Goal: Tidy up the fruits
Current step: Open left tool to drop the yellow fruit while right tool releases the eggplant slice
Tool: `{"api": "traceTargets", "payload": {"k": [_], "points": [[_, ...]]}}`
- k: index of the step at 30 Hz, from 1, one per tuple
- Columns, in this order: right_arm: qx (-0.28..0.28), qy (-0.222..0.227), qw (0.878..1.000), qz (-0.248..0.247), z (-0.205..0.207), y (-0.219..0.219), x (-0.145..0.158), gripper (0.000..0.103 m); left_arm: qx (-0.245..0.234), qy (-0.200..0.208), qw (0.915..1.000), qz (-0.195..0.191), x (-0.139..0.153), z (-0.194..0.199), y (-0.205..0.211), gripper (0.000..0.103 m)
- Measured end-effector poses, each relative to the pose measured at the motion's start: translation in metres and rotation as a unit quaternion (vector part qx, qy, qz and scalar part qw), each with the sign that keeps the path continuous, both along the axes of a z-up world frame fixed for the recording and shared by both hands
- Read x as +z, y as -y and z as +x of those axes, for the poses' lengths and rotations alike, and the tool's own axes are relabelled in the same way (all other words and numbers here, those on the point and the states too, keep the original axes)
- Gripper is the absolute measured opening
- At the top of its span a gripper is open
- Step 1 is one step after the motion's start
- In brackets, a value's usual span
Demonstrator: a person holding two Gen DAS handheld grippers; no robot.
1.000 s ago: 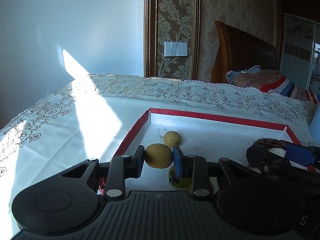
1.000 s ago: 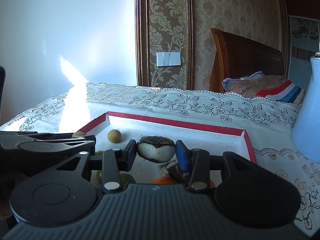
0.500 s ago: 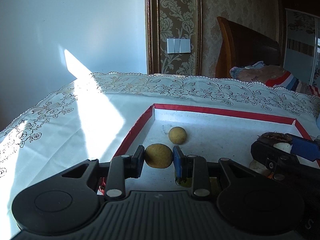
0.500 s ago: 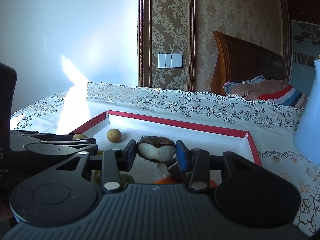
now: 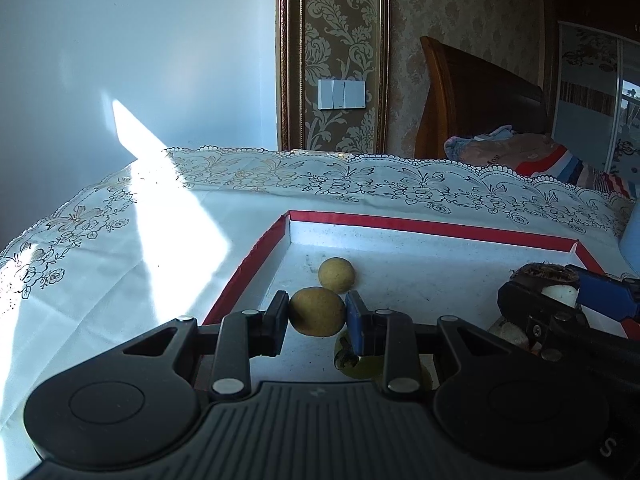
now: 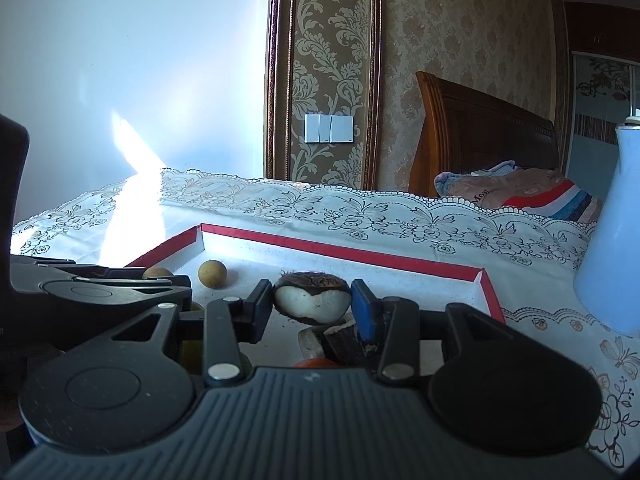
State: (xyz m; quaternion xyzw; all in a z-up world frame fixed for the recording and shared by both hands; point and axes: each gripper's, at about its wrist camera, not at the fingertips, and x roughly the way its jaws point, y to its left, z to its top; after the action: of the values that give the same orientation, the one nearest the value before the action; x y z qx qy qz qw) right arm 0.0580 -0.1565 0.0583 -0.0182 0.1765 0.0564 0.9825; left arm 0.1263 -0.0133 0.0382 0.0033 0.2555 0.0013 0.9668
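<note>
The left gripper [image 5: 317, 312] jaws grasp a round tan fruit [image 5: 317, 311] above the red-rimmed white tray [image 5: 432, 229]; the right gripper [image 6: 312, 300] jaws grasp a dark-shelled white-fleshed fruit [image 6: 311, 298]. Fruits beneath are partly hidden; pillow lettering is unreadable.

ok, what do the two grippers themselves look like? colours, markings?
Both match: the left gripper and right gripper have a ribbed dark grey body, two round black discs, and black linkage arms with silver rivets. On each, one finger pad is black, the other blue. No cables or sleeves are visible.
</note>
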Motion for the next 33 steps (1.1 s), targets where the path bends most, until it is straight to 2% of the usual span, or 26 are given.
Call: {"api": "traceTargets", "payload": {"k": [12, 33], "points": [[-0.001, -0.005, 1.0, 0.007, 0.0034, 0.0008, 0.0002, 0.041, 0.006, -0.007, 0.9999, 0.013, 0.0033, 0.0051, 0.0026, 0.03], [-0.007, 0.008, 1.0, -0.002, 0.0003, -0.0018, -0.0024, 0.04, 0.003, -0.003, 1.0, 0.006, -0.0004, 0.0065, 0.0003, 0.03]]}}
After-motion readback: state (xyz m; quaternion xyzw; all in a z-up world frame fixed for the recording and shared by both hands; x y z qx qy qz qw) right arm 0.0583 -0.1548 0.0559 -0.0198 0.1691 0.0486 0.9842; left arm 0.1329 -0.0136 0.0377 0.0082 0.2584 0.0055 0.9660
